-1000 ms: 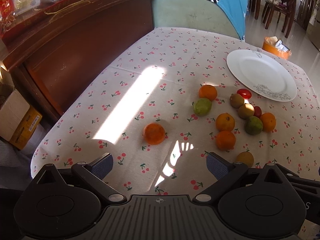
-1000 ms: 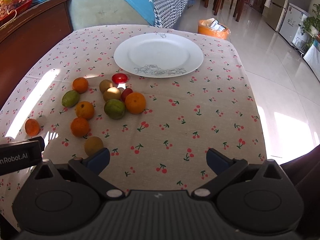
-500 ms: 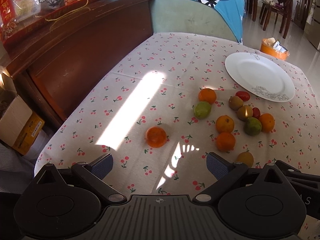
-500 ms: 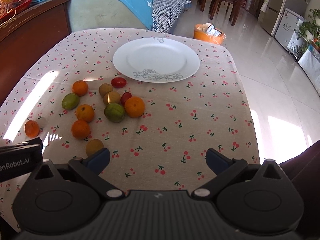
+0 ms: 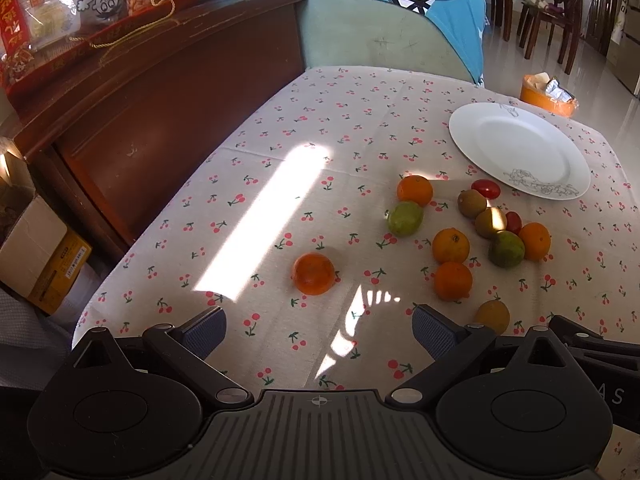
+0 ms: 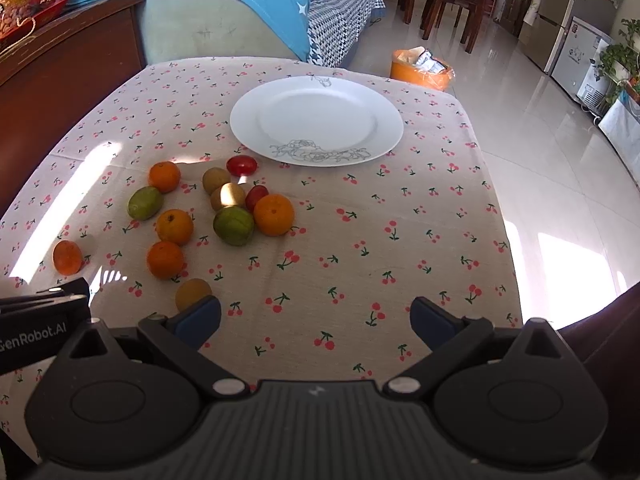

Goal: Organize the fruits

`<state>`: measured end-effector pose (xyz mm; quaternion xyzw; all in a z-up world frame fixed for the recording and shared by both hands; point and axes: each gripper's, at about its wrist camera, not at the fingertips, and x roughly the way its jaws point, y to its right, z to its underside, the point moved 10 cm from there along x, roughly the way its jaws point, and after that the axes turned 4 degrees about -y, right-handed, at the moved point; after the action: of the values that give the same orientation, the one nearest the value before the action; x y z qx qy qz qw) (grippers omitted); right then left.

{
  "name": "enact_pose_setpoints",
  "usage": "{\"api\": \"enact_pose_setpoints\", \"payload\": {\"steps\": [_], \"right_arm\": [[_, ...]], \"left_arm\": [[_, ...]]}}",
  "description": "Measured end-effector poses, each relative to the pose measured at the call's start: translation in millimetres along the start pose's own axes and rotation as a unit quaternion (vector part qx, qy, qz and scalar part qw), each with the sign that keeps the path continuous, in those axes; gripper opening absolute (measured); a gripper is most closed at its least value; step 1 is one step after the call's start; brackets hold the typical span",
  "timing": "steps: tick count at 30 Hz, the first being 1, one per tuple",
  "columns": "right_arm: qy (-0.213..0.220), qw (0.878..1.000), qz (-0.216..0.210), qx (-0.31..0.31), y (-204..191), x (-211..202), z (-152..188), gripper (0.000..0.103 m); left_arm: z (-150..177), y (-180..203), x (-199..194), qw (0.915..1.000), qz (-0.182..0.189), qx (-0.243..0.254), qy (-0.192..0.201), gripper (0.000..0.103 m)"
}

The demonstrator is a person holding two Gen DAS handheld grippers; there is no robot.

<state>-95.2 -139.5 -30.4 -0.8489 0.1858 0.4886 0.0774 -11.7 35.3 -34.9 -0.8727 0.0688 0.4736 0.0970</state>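
Several fruits lie loose on the cherry-print tablecloth (image 6: 400, 208): oranges, green limes, brown kiwis and red tomatoes, clustered (image 6: 234, 224) left of centre in the right wrist view. A white plate (image 6: 316, 120) sits empty behind them; it also shows in the left wrist view (image 5: 516, 148). One orange (image 5: 313, 273) lies apart, straight ahead of my left gripper (image 5: 318, 332), which is open and empty above the near table edge. My right gripper (image 6: 316, 320) is open and empty, with a yellowish fruit (image 6: 192, 294) by its left fingertip.
A dark wooden cabinet (image 5: 160, 92) with red snack packs stands left of the table. A sofa with a blue cloth (image 6: 224, 4) is behind it. An orange bin (image 6: 422, 70) stands on the floor beyond the far right corner. Cardboard boxes (image 5: 36, 252) sit at lower left.
Both grippers have drawn back and up a little, so the table and fruits look slightly farther away. The fruits and plate have not moved. Both grippers stay open.
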Motion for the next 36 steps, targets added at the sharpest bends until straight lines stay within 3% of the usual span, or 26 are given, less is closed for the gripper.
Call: {"api": "enact_pose_setpoints", "payload": {"steps": [16, 23, 33, 36], "right_arm": [[0.000, 1.000, -0.013, -0.002, -2, -1, 1, 0.094], [0.020, 0.997, -0.069, -0.004, 1, -7, 6, 0.094], [0.036, 0.987, -0.150, -0.036, -15, -4, 32, 0.064], [0.039, 0.984, -0.166, -0.044, -22, -5, 34, 0.060]], "left_arm": [[1, 0, 0, 1.0000, 0.005, 0.002, 0.001, 0.100], [-2, -25, 3, 0.9990, 0.003, -0.046, 0.002, 0.099], [4, -42, 11, 0.9981, -0.010, -0.061, 0.001, 0.099], [6, -49, 13, 0.9975, -0.011, -0.070, -0.001, 0.099]]}}
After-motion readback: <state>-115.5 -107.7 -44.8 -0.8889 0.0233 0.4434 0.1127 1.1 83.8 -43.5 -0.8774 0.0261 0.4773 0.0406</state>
